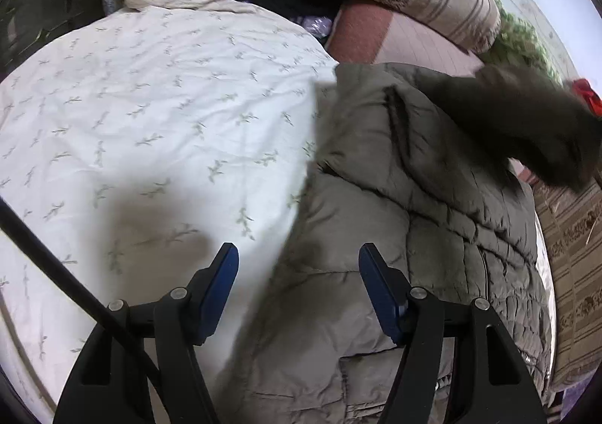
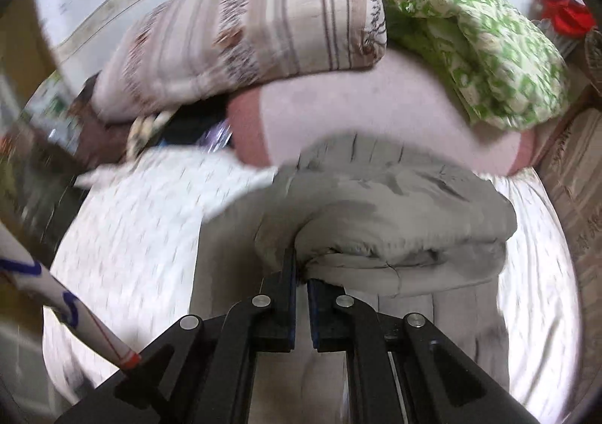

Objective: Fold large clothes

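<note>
Jacket (image 1: 414,198) on the bedsheet (image 1: 150,123), rolled quilt (image 2: 244,29) behind it, patterned blanket (image 2: 489,47) to the quilt's right

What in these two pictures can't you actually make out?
- Right wrist view: the sprigged bedsheet print is smeared by motion blur.
- Left wrist view: the dark blurred shape over the grey quilted jacket is unidentifiable.
- Right wrist view: the right gripper hides the jacket part it pinches.
</note>
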`<state>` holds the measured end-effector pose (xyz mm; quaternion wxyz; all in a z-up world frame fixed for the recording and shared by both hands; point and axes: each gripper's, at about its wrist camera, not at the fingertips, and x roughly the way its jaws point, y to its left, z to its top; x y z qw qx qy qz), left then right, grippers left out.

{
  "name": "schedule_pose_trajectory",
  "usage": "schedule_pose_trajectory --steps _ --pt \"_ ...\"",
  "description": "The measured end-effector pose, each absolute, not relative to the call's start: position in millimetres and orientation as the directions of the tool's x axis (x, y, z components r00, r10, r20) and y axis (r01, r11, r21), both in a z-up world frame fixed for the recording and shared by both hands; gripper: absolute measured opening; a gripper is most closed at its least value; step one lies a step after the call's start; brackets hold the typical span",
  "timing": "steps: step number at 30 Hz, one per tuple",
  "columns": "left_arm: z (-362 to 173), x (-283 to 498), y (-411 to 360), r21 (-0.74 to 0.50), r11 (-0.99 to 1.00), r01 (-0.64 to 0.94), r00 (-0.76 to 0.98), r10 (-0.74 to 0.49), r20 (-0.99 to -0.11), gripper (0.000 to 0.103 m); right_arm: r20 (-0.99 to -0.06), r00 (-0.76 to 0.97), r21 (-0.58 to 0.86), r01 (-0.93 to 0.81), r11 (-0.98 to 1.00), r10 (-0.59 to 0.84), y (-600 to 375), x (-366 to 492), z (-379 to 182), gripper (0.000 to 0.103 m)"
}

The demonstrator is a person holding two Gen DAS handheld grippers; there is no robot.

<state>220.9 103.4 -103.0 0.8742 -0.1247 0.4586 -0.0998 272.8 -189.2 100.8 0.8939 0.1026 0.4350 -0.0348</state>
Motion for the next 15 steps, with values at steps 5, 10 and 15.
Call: schedule_pose_trajectory --steps 5,10,15 --pt "-101 223 111 -0.292 0.956 0.028 0.582 -0.253 -0.773 0.065 -0.830 0.549 0.195 0.120 0.973 0.099 -170 225 39 0.001" --pt "-101 218 113 -0.261 0.965 0.022 0.592 -0.223 -0.774 0.065 -0.896 0.439 0.166 0.200 0.966 0.063 -161 251 -48 0.001" --pt "-94 217 115 -0.244 0.970 0.022 0.618 -0.205 -0.759 0.065 -0.907 0.391 0.260 0.232 0.937 0.155 -169 247 -61 0.006"
